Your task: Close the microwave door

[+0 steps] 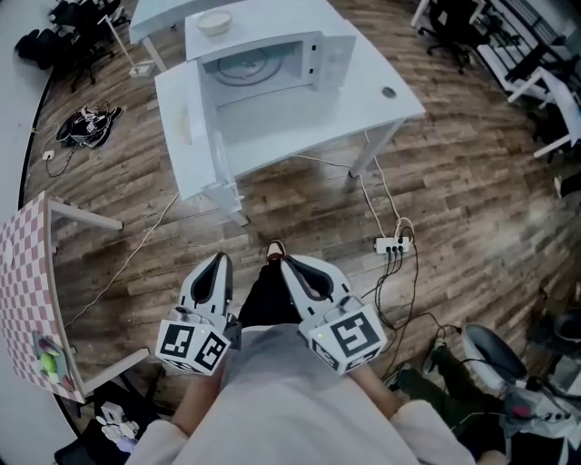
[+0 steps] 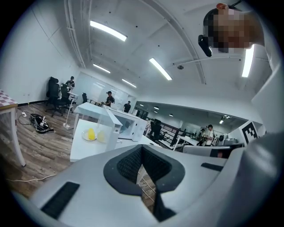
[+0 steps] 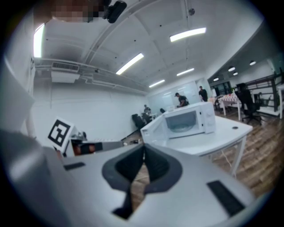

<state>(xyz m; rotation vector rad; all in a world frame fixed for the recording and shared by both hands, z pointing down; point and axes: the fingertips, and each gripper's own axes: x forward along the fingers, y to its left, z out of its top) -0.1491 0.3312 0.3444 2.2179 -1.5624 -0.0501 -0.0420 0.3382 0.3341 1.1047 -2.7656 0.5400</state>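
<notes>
On the table [image 1: 363, 100] ahead, the microwave door [image 1: 186, 127] stands wide open.
My left gripper [image 1: 218, 260] and right gripper [image 1: 290, 263] are pinched together, empty; the stiff door likely swings lightly, so I'd push its free edge.

1. Power strip [image 1: 392, 244], white, lies on the wood floor [image 1: 472, 209] ahead and right of the right gripper [image 1: 289, 265]. Dark cables run off it.
2. Pink-and-white checkered table [image 1: 27, 291] stands left of the left gripper [image 1: 218, 263], with a yellow-green item [image 1: 50, 363] on its near end.
3. White table [image 1: 345, 113] is well ahead of both.
4. Pale bowl [image 1: 215, 23] is farther ahead still.
5. Black heap [image 1: 88, 125] sits on the floor, far ahead-left.
</notes>
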